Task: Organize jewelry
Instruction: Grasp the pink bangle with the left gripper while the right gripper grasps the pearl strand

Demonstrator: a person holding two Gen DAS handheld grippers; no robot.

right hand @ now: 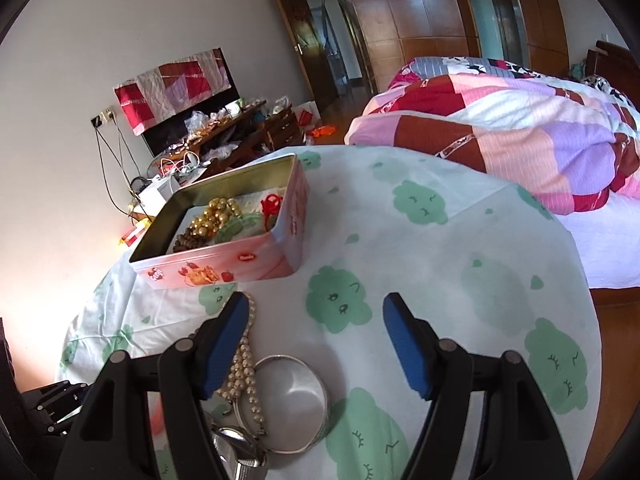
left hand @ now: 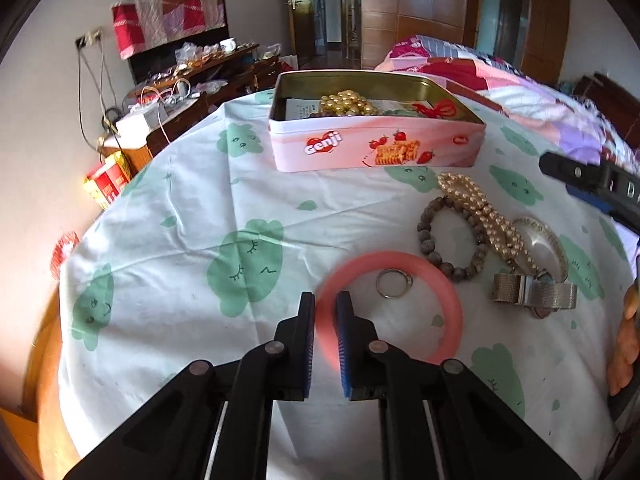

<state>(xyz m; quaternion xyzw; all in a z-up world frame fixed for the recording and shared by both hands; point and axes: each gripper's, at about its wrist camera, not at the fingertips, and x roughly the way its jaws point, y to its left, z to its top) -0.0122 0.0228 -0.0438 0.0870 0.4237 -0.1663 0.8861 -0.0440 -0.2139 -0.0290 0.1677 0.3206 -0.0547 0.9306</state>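
Note:
My left gripper point(left hand: 325, 304) is shut on the near left rim of a pink bangle point(left hand: 436, 276), which looks blurred. A small silver ring point(left hand: 393, 282) lies inside the bangle's hoop. To the right lie a dark bead bracelet point(left hand: 448, 236), a pearl necklace point(left hand: 480, 212), a silver bangle point(left hand: 548, 248) and a mesh-band watch point(left hand: 536, 294). The open pink Genji tin point(left hand: 376, 148) stands at the back, holding gold beads point(left hand: 348, 104) and a red string. My right gripper point(right hand: 316, 308) is open and empty above the cloth, over the silver bangle point(right hand: 296, 404) and pearls point(right hand: 244, 368).
The round table wears a white cloth with green prints point(left hand: 244, 260). A bed with a patchwork quilt point(right hand: 500, 120) stands to the right. A cluttered wooden desk point(left hand: 192, 80) stands behind on the left. The right gripper's body point(left hand: 592, 184) shows at the right edge.

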